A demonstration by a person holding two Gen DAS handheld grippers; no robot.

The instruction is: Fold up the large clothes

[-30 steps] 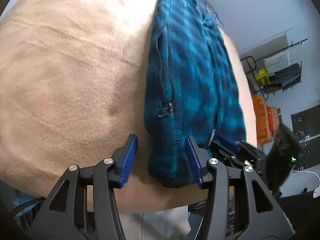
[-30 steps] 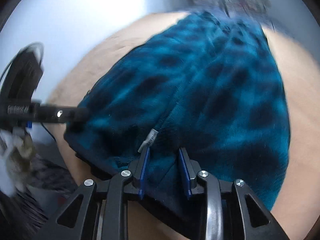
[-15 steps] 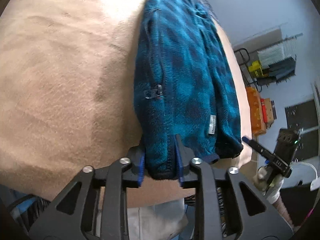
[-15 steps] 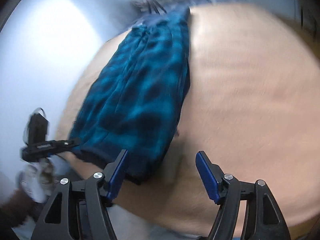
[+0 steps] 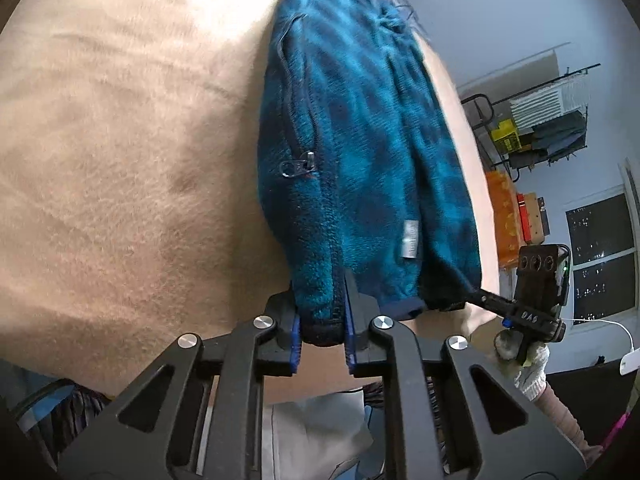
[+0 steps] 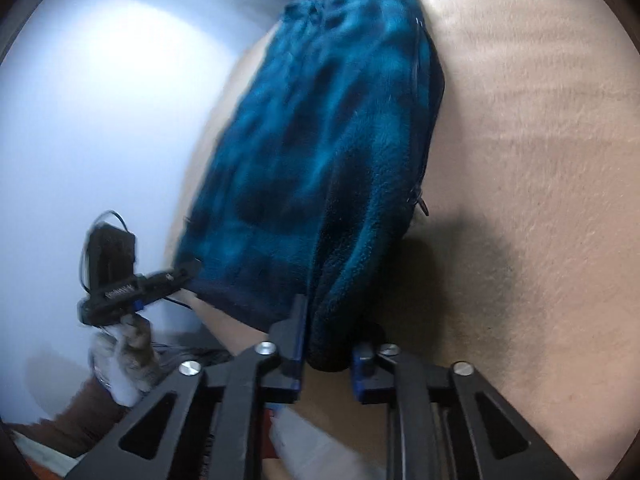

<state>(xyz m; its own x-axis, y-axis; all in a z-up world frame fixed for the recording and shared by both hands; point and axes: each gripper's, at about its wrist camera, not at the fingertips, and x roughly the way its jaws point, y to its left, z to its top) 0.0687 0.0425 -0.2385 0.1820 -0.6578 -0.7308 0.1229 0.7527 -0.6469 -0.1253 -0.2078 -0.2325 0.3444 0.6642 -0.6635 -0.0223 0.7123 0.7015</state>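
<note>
Right gripper, wide open half a second ago, now joins left gripper: both jaws pinch the fuzzy teal fleece jacket hem on the tan plush tabletop

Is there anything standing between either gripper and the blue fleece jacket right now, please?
Nothing visible does: the left gripper and right gripper are each already closed on the near hem of the blue fleece jacket, which lies on the tan blanket.
</note>
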